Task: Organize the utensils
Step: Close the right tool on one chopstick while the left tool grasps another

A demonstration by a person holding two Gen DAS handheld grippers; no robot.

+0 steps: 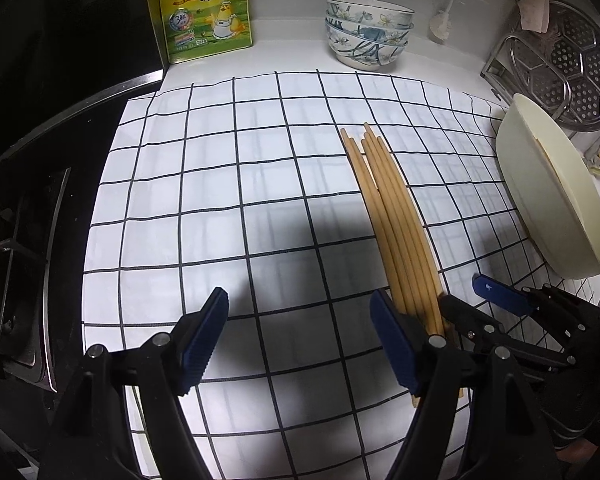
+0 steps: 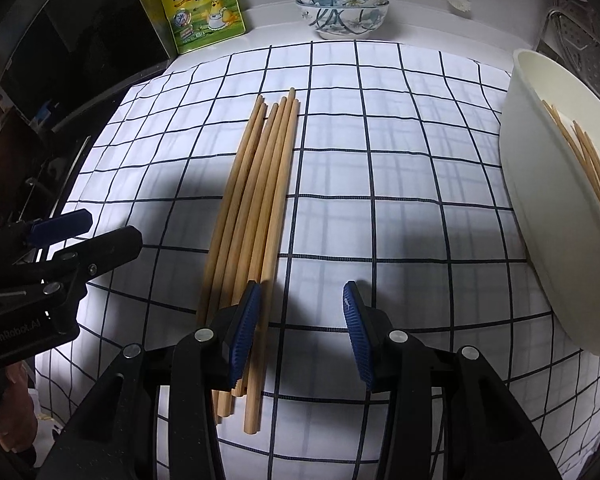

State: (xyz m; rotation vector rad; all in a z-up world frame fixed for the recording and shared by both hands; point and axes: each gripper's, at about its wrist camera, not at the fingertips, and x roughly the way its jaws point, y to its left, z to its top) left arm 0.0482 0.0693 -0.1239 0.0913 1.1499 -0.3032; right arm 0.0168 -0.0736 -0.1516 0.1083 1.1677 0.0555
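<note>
- Chopsticks [image 2: 252, 216] lie in a tight bundle on a white cloth with a dark grid [image 2: 400, 184], which covers the tabletop; their tips point toward the back wall.
- At the far left in the left wrist view, a dark stove top [image 1: 40, 216] borders the cloth.
- A yellow-green seasoning pouch [image 1: 204, 8] stands upright at the back, left of centre, just beyond the cloth's edge.
- The left claw [image 1: 300, 340] hangs low over the cloth with its blue pads spread wide and nothing between them; its right pad sits just beside the near ends of the bundle.
- A stack of floral bowls [image 1: 366, 32] stands at the back, right of the pouch, with a white brush [image 1: 440, 26] leaning on the wall beside it.
- The right claw [image 2: 300, 332] has its jaws apart and holds nothing; its left pad overlaps the bundle's near ends, though contact cannot be judged from this angle.
- A cream basin [image 2: 560, 216] sits at the cloth's right edge, and more chopsticks [image 2: 592, 160] rest inside it against the wall.
- A perforated steel steamer plate [image 1: 568, 68] stands in a wire rack behind the basin, at the far right.
</note>
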